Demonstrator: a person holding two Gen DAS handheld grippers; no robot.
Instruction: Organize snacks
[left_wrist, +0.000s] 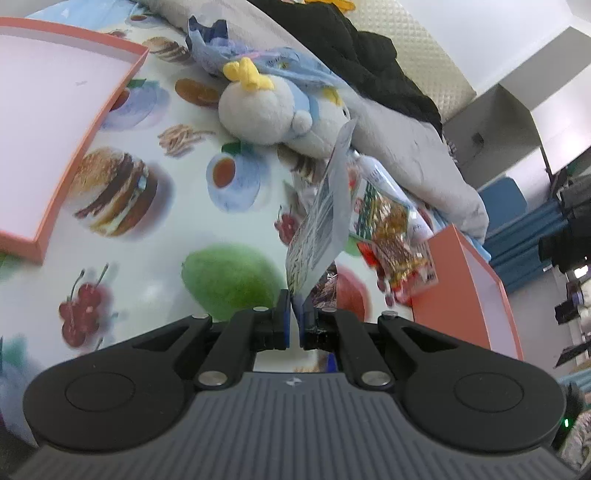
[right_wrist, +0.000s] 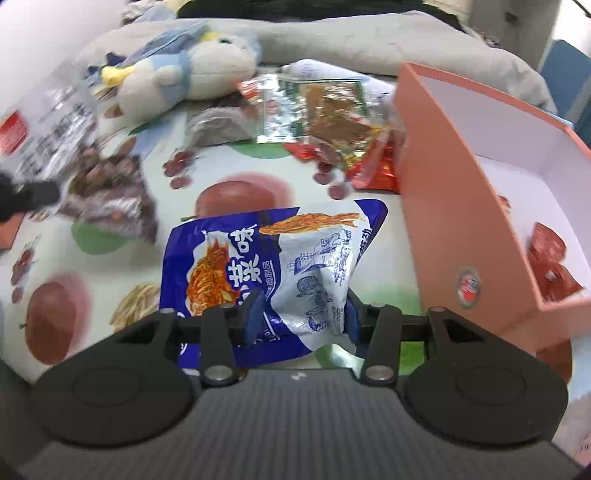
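Snack packet, blue-and-white foil with printed noodles (right_wrist: 273, 269), is sitting clamped between the fingers of the right gripper (right_wrist: 301, 317), just beside the outer wall of the salmon-pink cardboard box (right_wrist: 454, 229). Flat silvery packet with small print (left_wrist: 321, 218) is standing edge-up, pinched by the clenched fingers of the left gripper (left_wrist: 294, 319). Loose red and gold snack packets (right_wrist: 332, 122) are lying beyond on the food-printed surface (left_wrist: 177, 229), near the white-and-blue plush toy (left_wrist: 273, 110). Shallow pink tray (left_wrist: 55, 110) is resting at left.
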